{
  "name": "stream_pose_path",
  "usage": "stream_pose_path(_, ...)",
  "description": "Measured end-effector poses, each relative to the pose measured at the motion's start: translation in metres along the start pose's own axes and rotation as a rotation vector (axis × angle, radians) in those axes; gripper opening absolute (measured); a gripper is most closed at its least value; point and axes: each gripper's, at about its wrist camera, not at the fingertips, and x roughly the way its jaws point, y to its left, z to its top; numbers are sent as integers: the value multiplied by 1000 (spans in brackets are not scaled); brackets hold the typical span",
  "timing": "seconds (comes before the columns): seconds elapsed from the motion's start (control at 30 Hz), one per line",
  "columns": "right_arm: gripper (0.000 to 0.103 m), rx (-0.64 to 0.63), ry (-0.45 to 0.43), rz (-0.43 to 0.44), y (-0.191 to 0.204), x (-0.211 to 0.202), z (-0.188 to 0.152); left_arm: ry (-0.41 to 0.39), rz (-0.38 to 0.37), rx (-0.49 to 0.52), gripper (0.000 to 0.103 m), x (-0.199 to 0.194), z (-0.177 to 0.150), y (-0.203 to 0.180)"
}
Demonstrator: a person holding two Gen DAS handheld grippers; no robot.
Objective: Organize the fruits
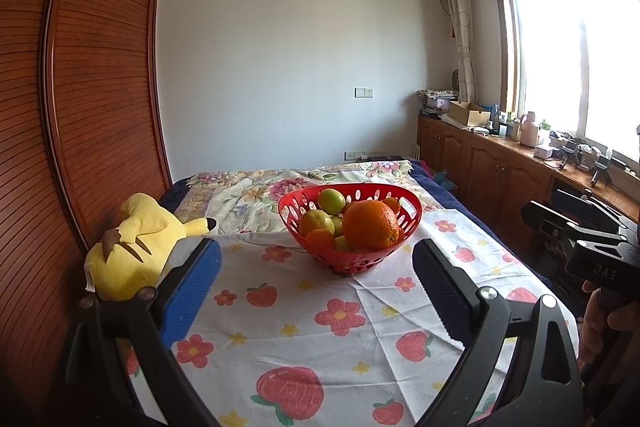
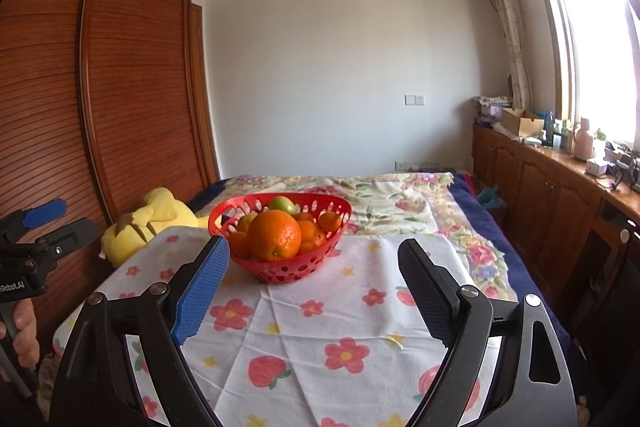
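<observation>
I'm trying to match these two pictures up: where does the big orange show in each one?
Left wrist view: the big orange is right of centre, at the front right of the red basket, just beyond the open fingers.
Right wrist view: the big orange is left of centre, at the front of the red basket.
Shared landmark: the yellow plush toy lies left of the basket in both.
</observation>
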Motion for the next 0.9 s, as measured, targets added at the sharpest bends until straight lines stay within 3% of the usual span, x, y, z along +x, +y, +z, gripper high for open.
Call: stream_pose_path(0.9, 88, -3, -2, -2, -3, -2, -1, 5, 2, 1, 97, -3, -1, -3)
